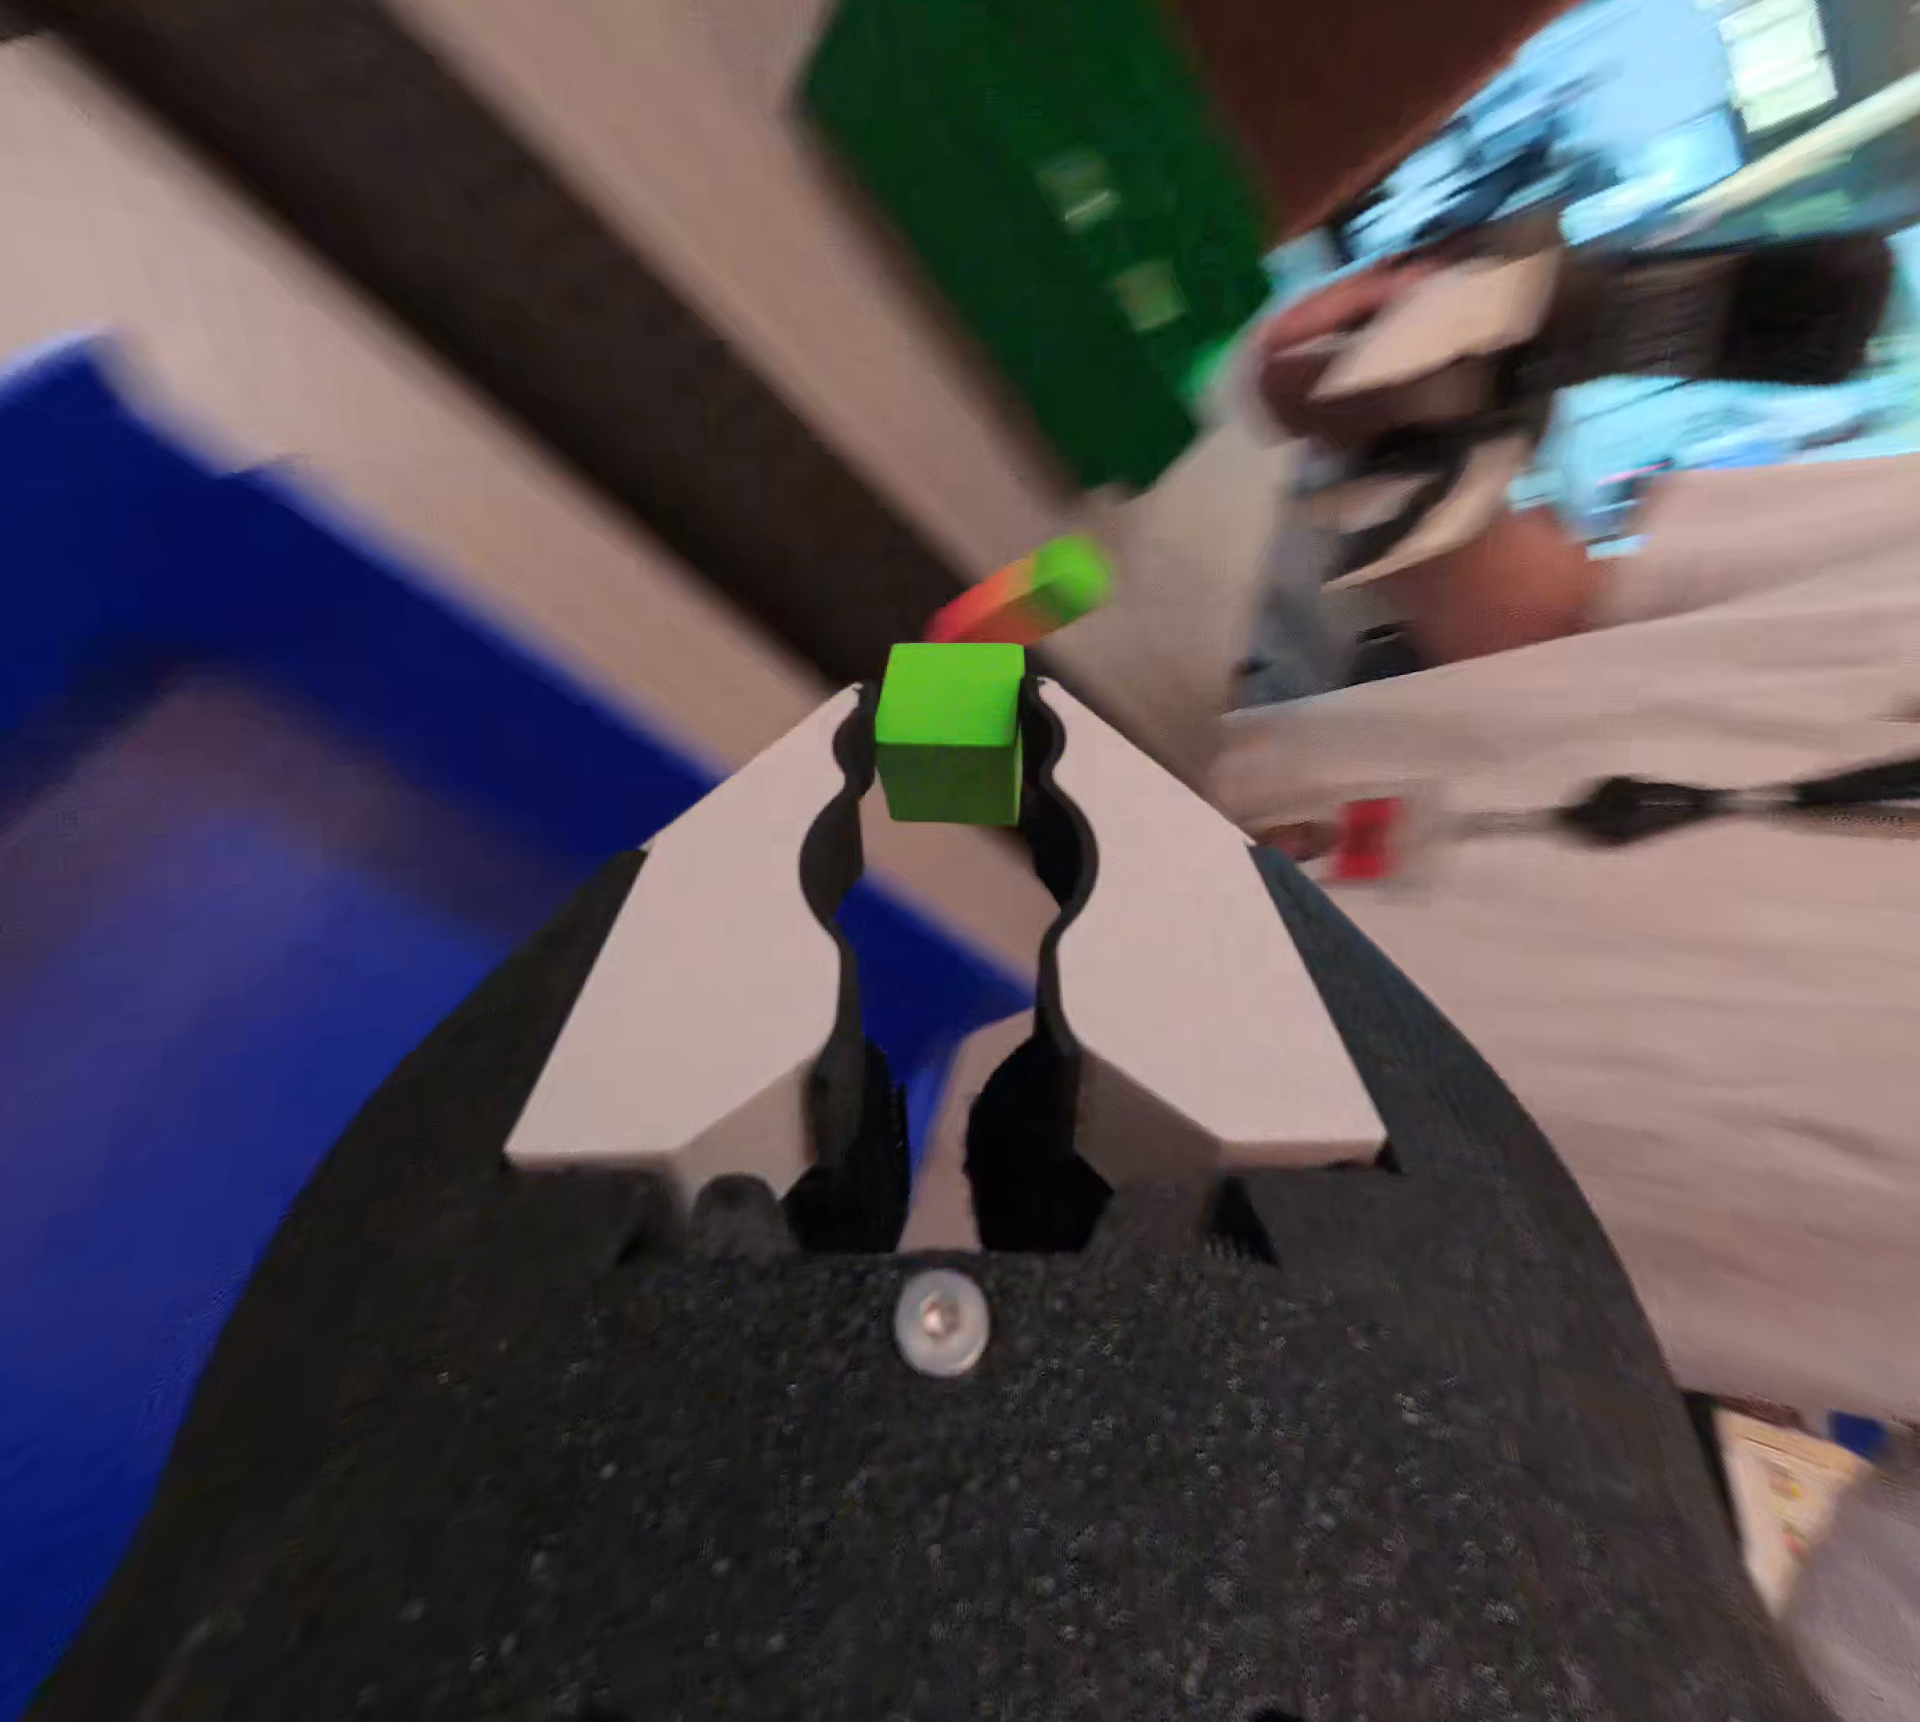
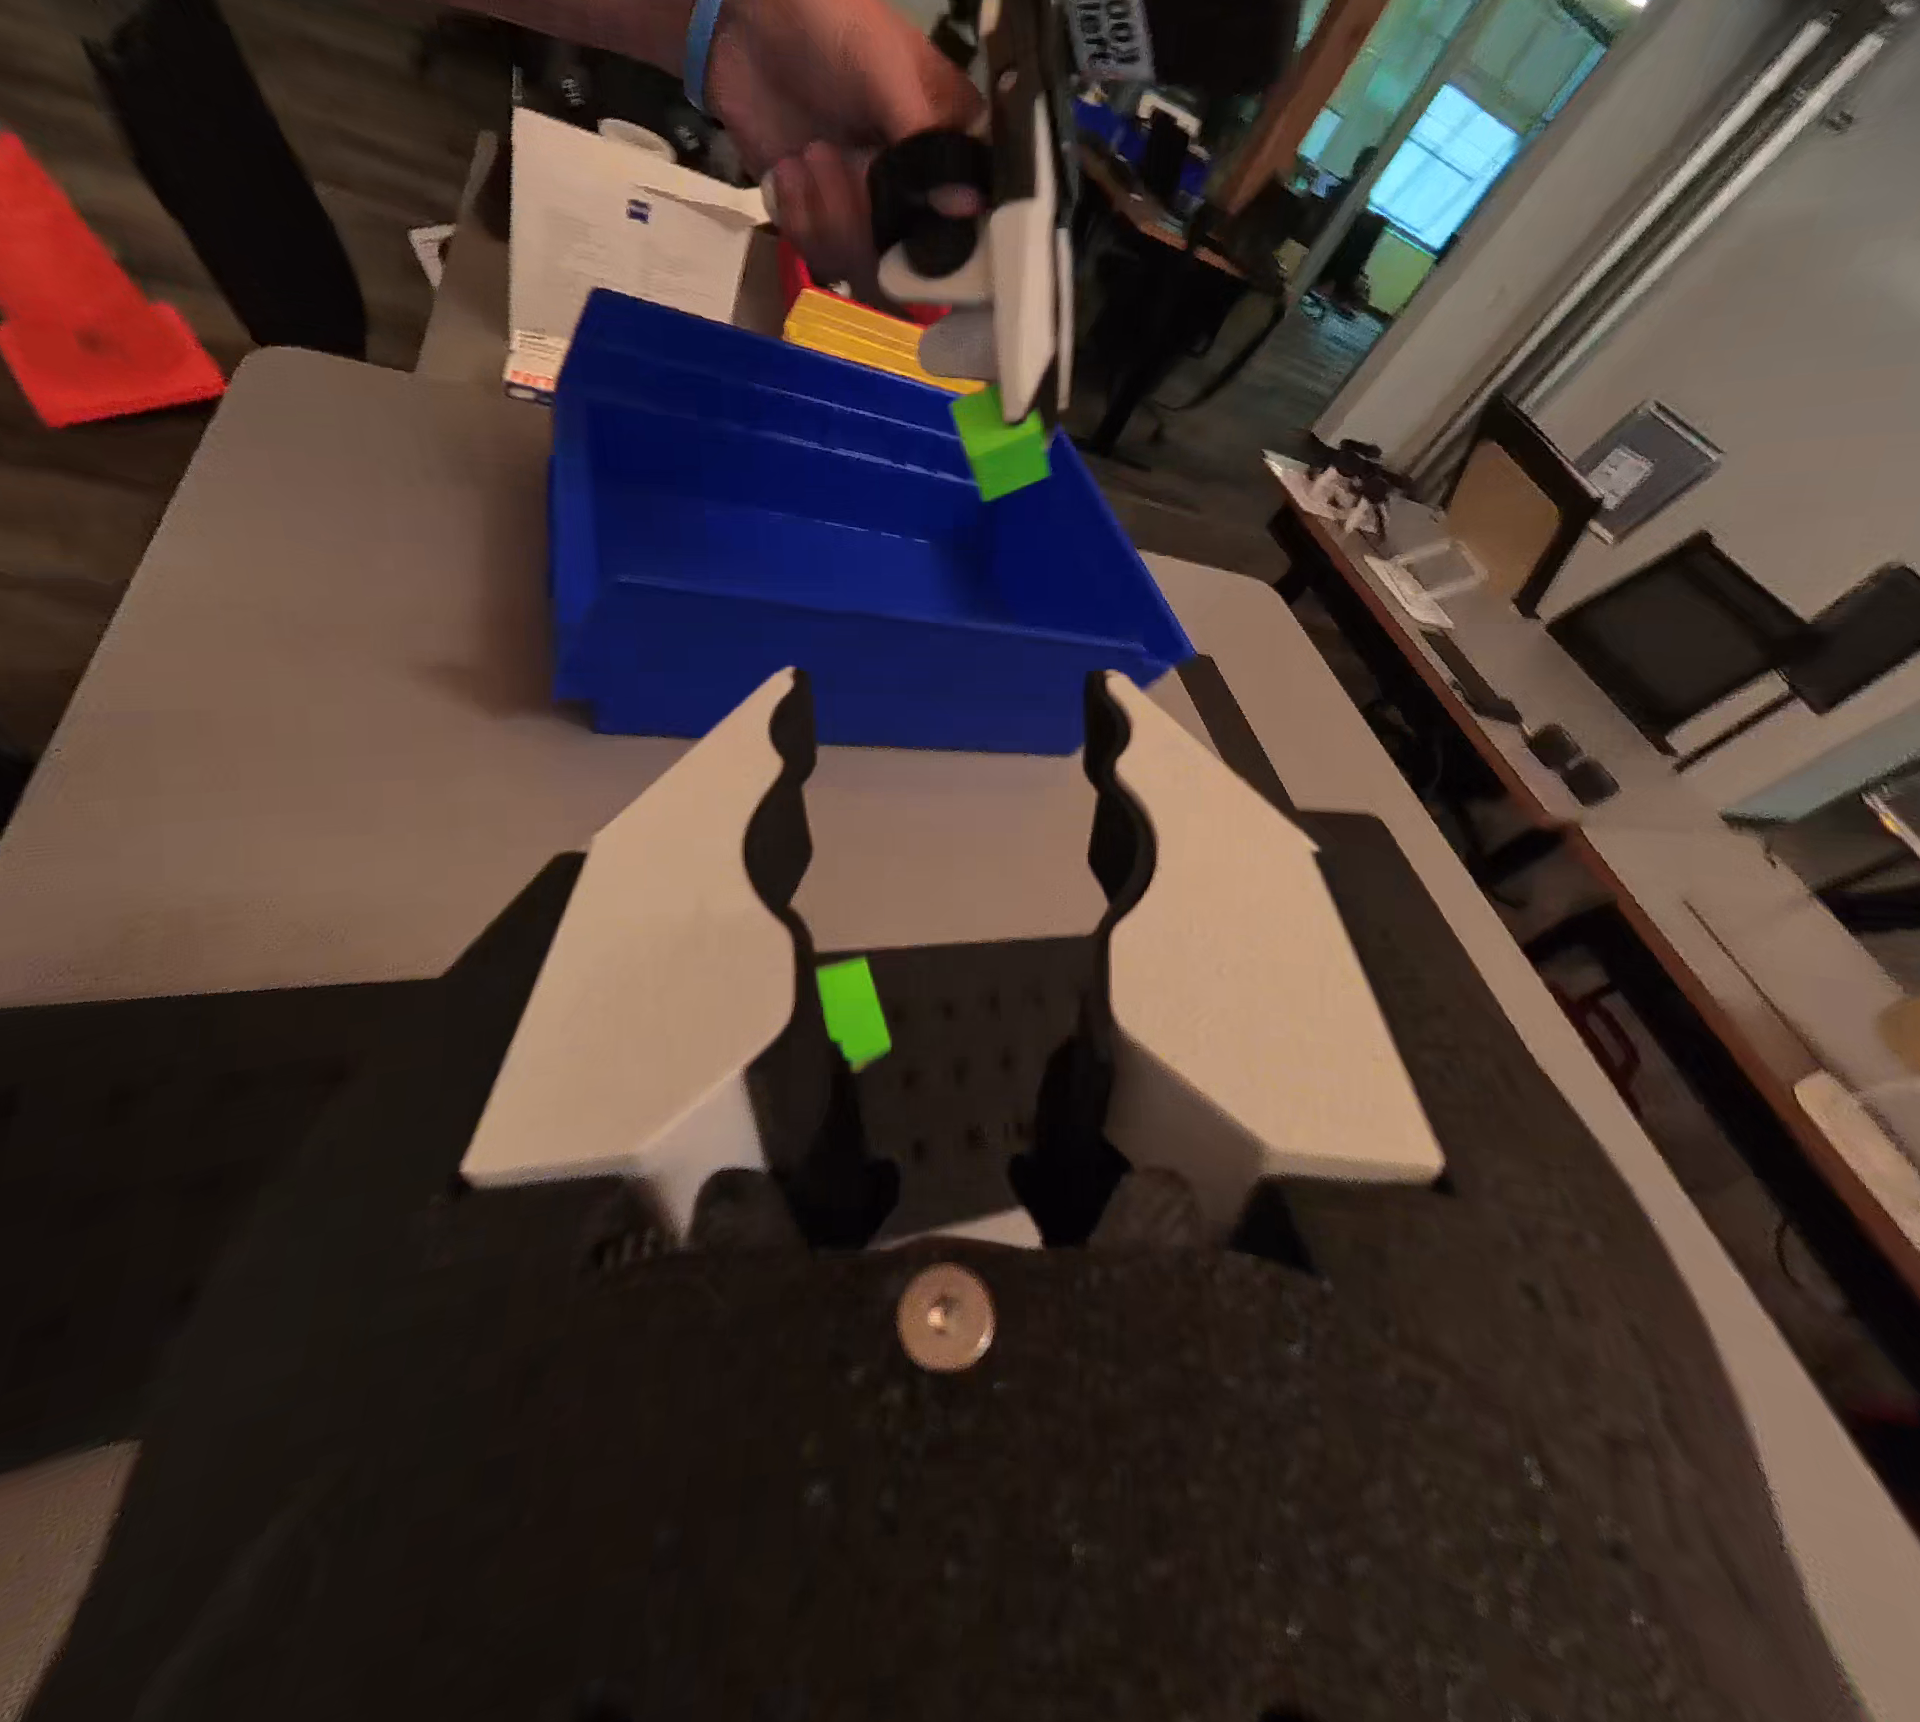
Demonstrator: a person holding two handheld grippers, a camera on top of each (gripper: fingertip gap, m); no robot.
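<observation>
grip looks solid: left gripper (image 1: 951,704) has its wavy black pads pinched on a matte green cube (image 1: 951,732), hanging over the far corner of the glossy blue bin (image 2: 831,529). i'd keep it level. right gripper (image 2: 940,706) is spread wide, empty, above a second green block (image 2: 852,1012) on black foam (image 2: 987,1028).

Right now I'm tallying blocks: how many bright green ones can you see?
2. One green cube is clamped in the left gripper above the blue bin. Another green block lies on the black mat between the right gripper's open fingers. More may be hidden.
</observation>
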